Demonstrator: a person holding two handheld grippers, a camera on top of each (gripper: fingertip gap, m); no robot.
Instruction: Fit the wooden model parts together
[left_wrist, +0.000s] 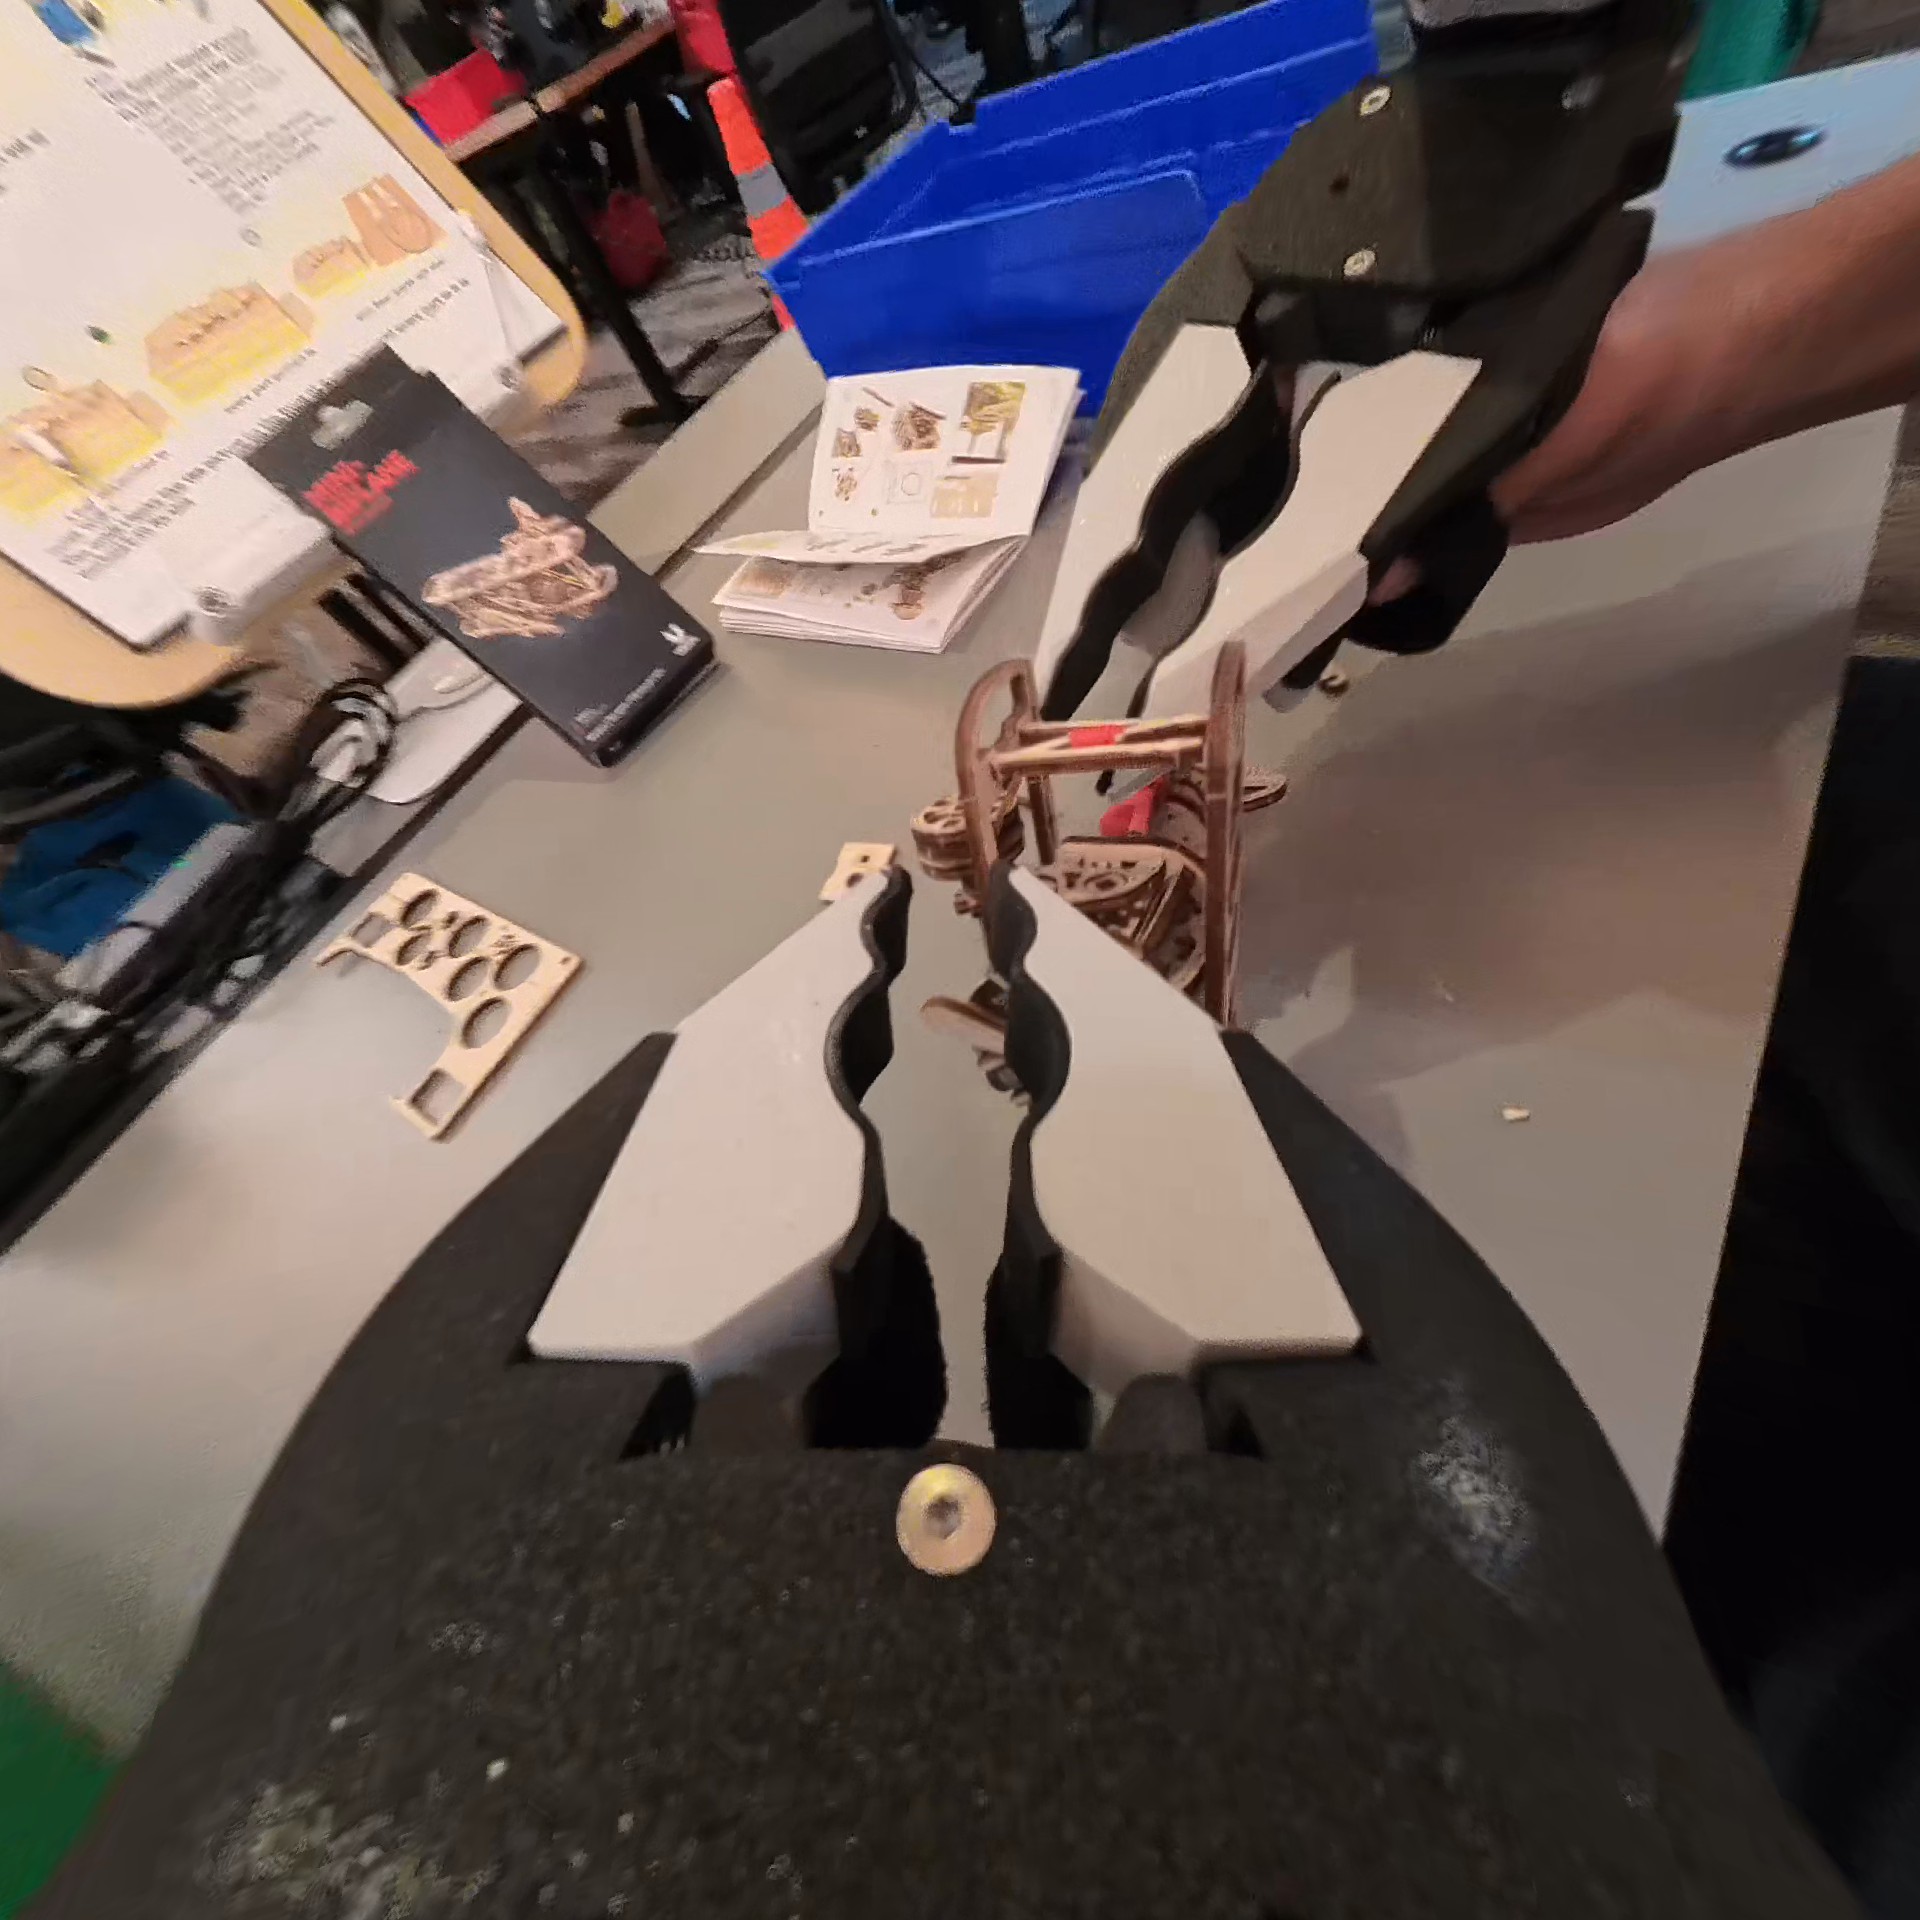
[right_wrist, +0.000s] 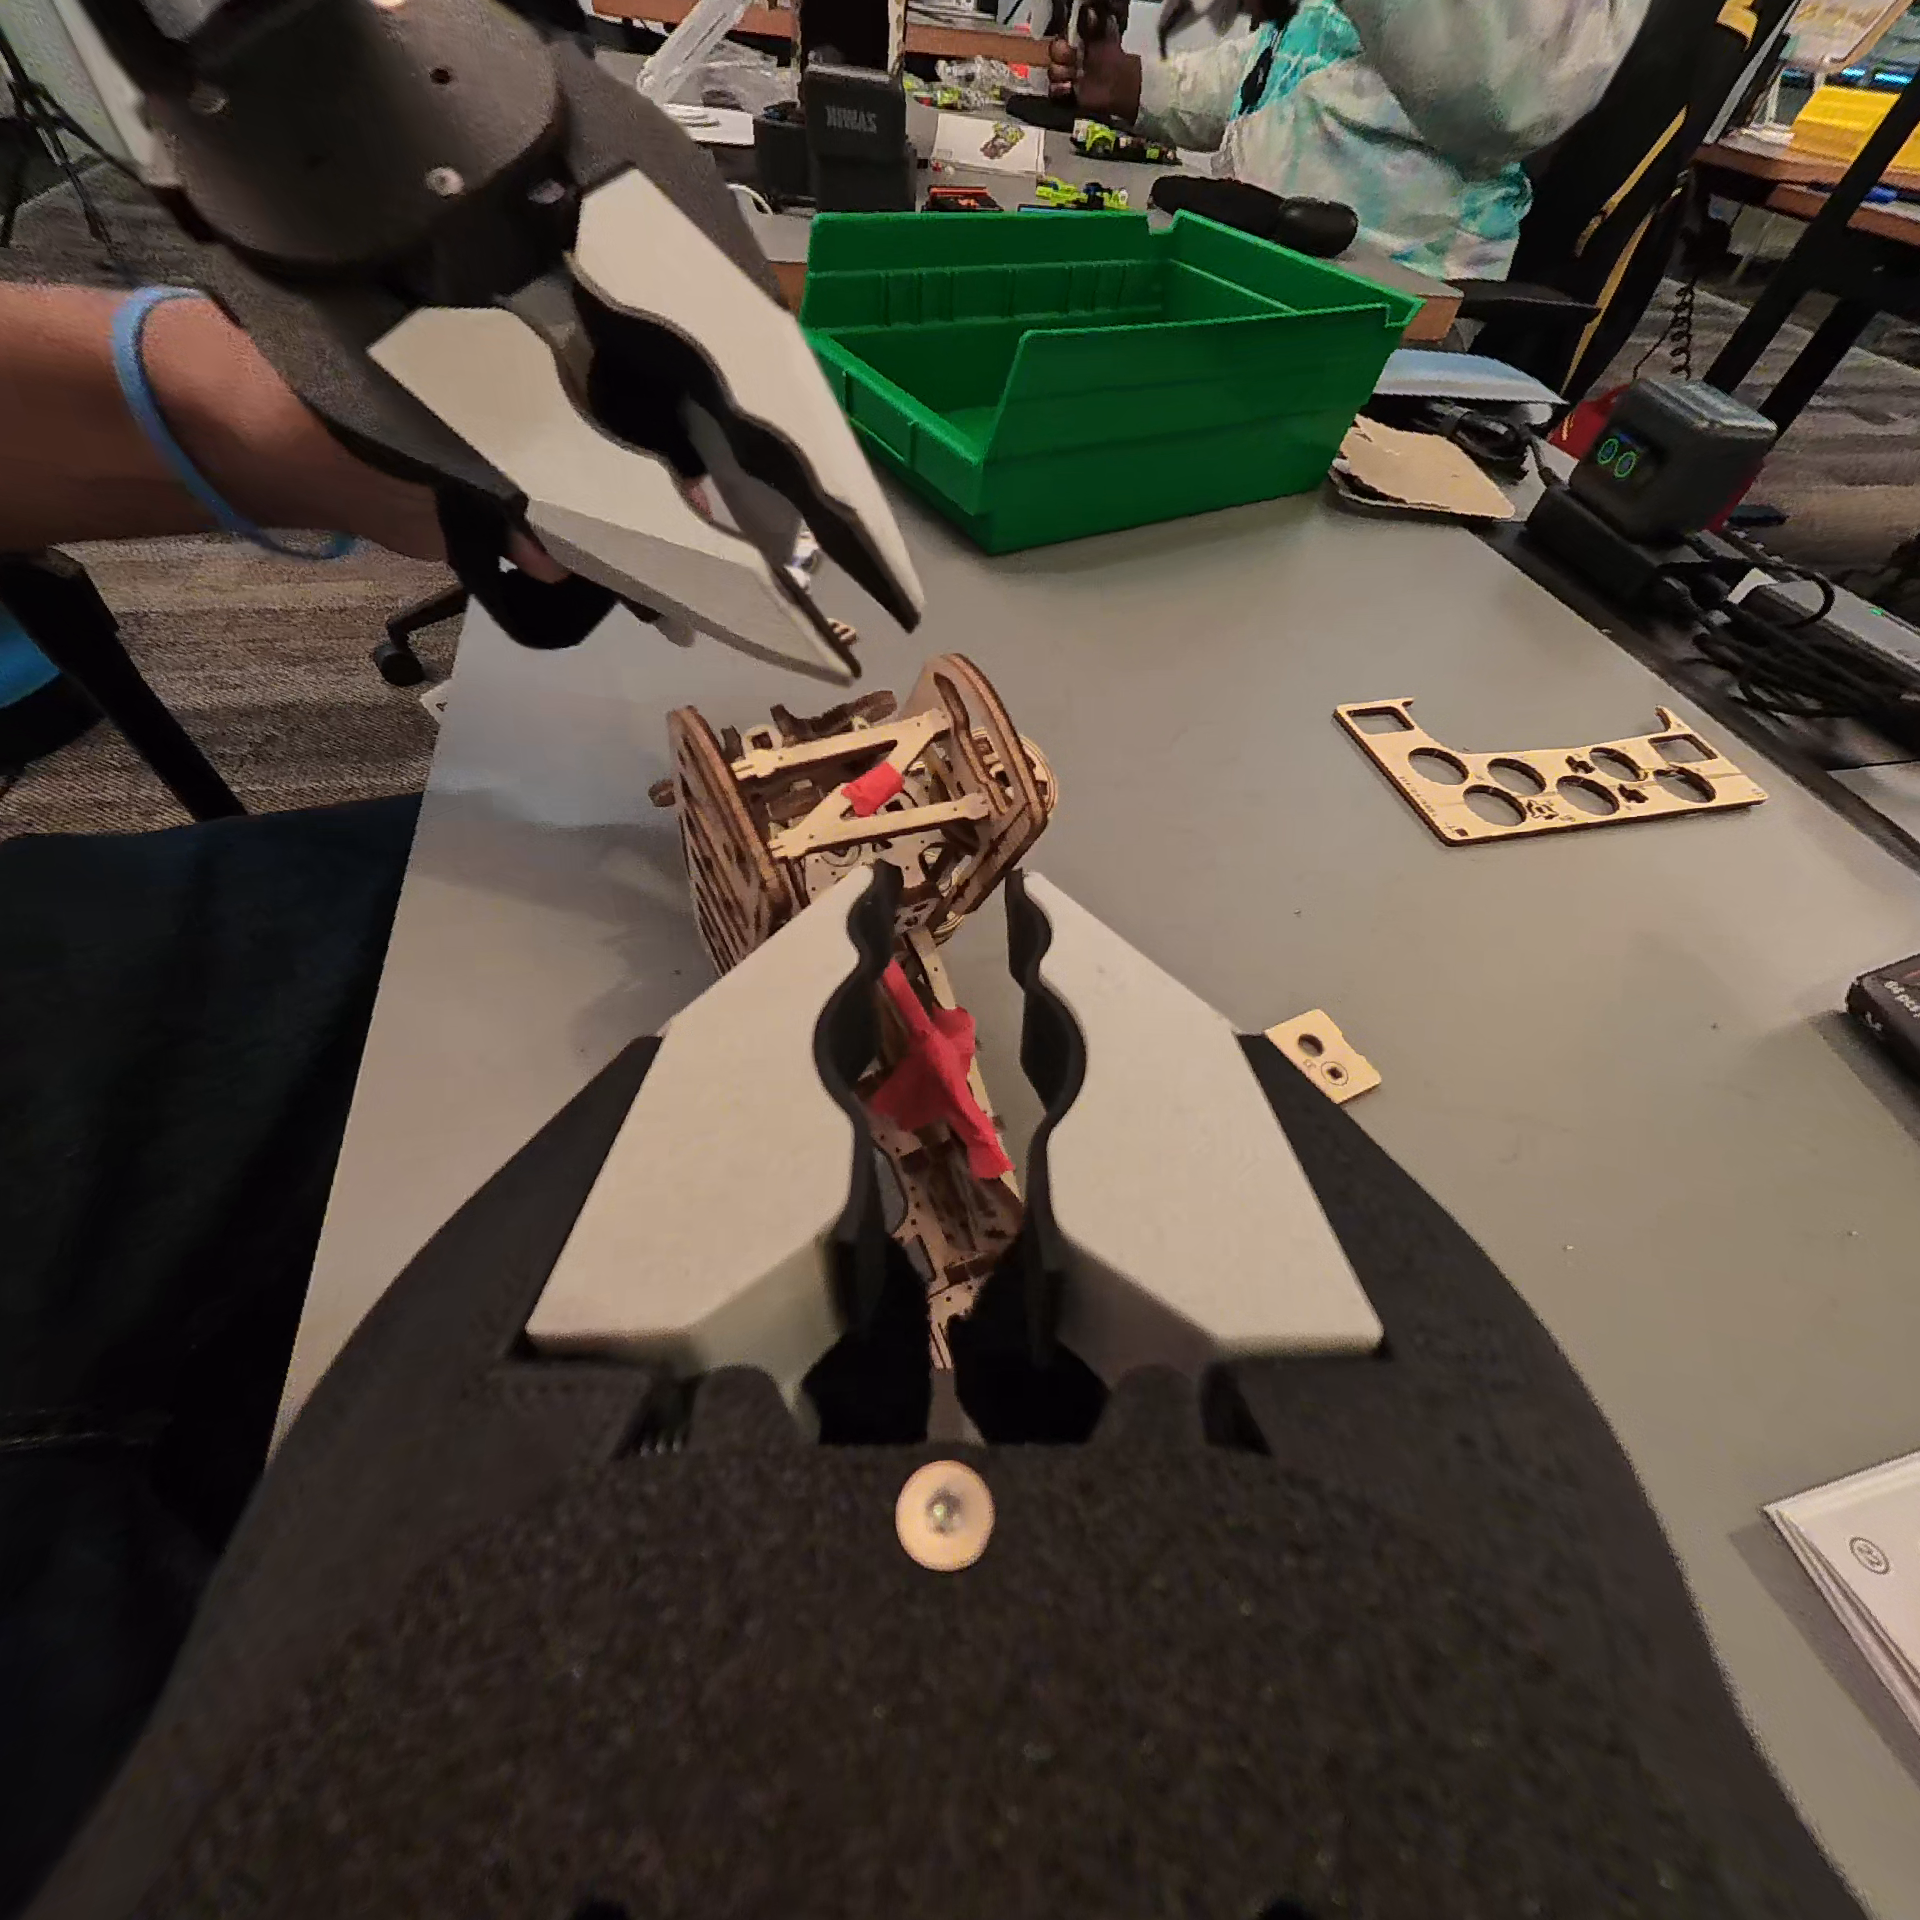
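Both grippers parted over the wooden model on the grey table.

The left gripper (left_wrist: 948, 894) is held slightly apart, empty, just short of the wooden model (left_wrist: 1122, 831). The right gripper (right_wrist: 940, 894) is parted around the model's taped strut, contact unclear. Beyond, a punched-out wooden sheet (right_wrist: 1548, 774) is seen.

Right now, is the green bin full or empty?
Empty as far as it shows: the green bin sits open-topped on the table, and only its bare green floor and walls show. Its near corner is hidden behind its front wall.
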